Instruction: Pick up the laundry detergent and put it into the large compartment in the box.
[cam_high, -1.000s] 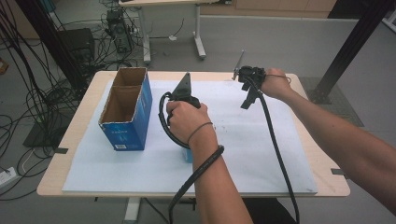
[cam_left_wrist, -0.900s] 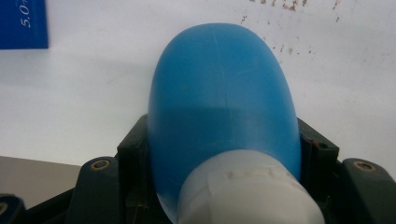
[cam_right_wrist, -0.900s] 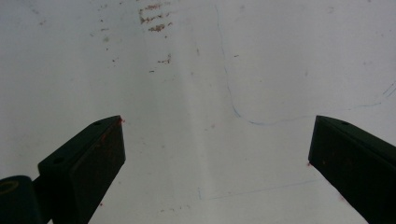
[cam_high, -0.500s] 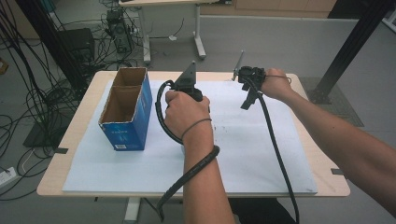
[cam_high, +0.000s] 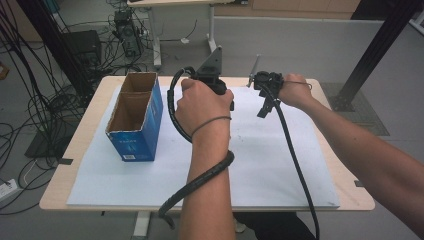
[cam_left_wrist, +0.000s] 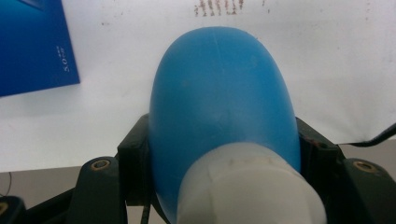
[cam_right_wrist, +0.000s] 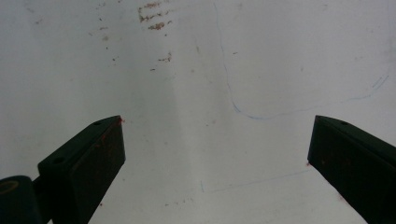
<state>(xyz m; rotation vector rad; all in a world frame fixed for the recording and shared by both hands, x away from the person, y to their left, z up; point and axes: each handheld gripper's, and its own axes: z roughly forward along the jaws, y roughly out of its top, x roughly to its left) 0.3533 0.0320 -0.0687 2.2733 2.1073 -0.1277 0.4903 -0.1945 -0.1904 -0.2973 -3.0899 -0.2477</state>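
My left gripper (cam_left_wrist: 224, 140) is shut on a blue bulb-shaped object (cam_left_wrist: 219, 93) with a white collar, one black jaw pressing on each side of it. It hangs above the white sheet (cam_left_wrist: 327, 70). In the high view the person's left hand (cam_high: 200, 102) wraps that gripper's body above the table's middle, and the jaws and the blue object are hidden under the hand. My right gripper (cam_right_wrist: 215, 140) stands open with nothing between its jaws, pointing down at the sheet. In the high view, my right gripper (cam_high: 263, 106) is at the far right of the sheet.
An open-topped blue cardboard box (cam_high: 135, 120) with two compartments stands on the left of the white sheet (cam_high: 280, 160); its blue side (cam_left_wrist: 32, 42) is at the upper left of the left gripper view. Thick cables trail from both grippers. Beyond the wooden table (cam_high: 60, 190) are floor cables and equipment.
The left hand has risen with its gripper and drifted toward the far side of the table. The right hand has kept still.
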